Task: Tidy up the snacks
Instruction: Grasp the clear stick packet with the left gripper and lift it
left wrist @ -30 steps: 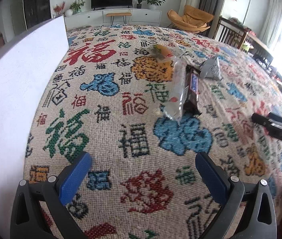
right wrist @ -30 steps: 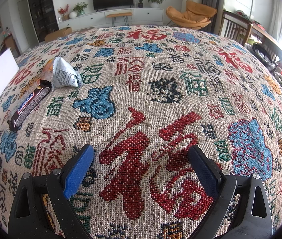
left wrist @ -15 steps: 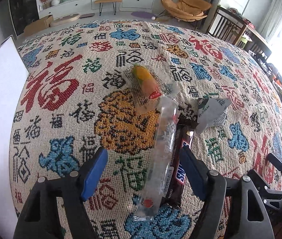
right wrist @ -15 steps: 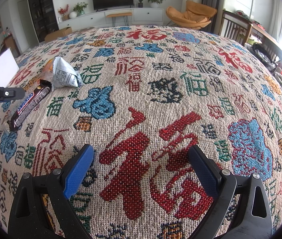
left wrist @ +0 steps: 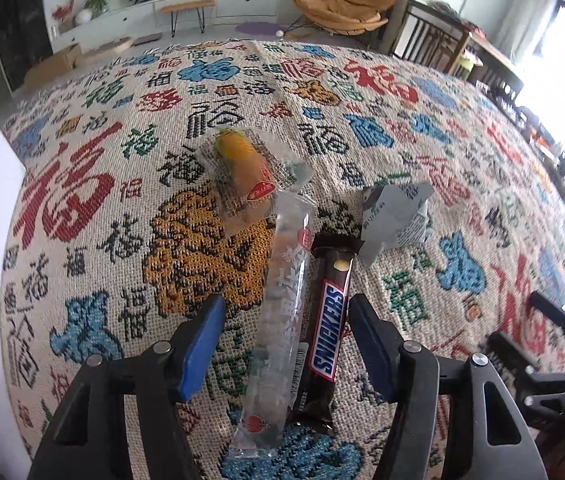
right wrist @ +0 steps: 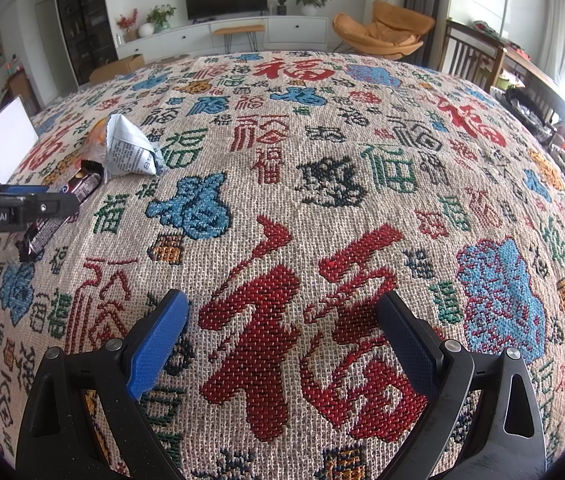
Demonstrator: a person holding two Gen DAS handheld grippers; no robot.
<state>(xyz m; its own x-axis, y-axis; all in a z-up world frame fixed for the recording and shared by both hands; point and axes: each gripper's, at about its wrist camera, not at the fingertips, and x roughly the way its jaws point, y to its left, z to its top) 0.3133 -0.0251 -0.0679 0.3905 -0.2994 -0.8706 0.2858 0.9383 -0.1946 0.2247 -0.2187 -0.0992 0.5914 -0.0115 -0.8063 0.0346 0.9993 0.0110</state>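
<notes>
Left gripper point(left wrist: 284, 334) spread wide, straddling the clear snack tube point(left wrist: 282, 312) and Snickers bar point(left wrist: 328, 332) to line up a pick, while the right gripper point(right wrist: 282, 338) waits open over bare surface point(right wrist: 362, 160).

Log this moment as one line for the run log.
left gripper: open, straddling clear packet and Snickers bar | right gripper: open, empty, over tablecloth | nothing gripped yet

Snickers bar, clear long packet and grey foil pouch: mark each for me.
Snickers bar point(left wrist: 328, 332), left wrist view, on the white lettering at mid-wrapper.
Clear long packet point(left wrist: 282, 304), left wrist view, middle of the transparent sleeve.
Grey foil pouch point(right wrist: 128, 150), right wrist view, on its printed face.
</notes>
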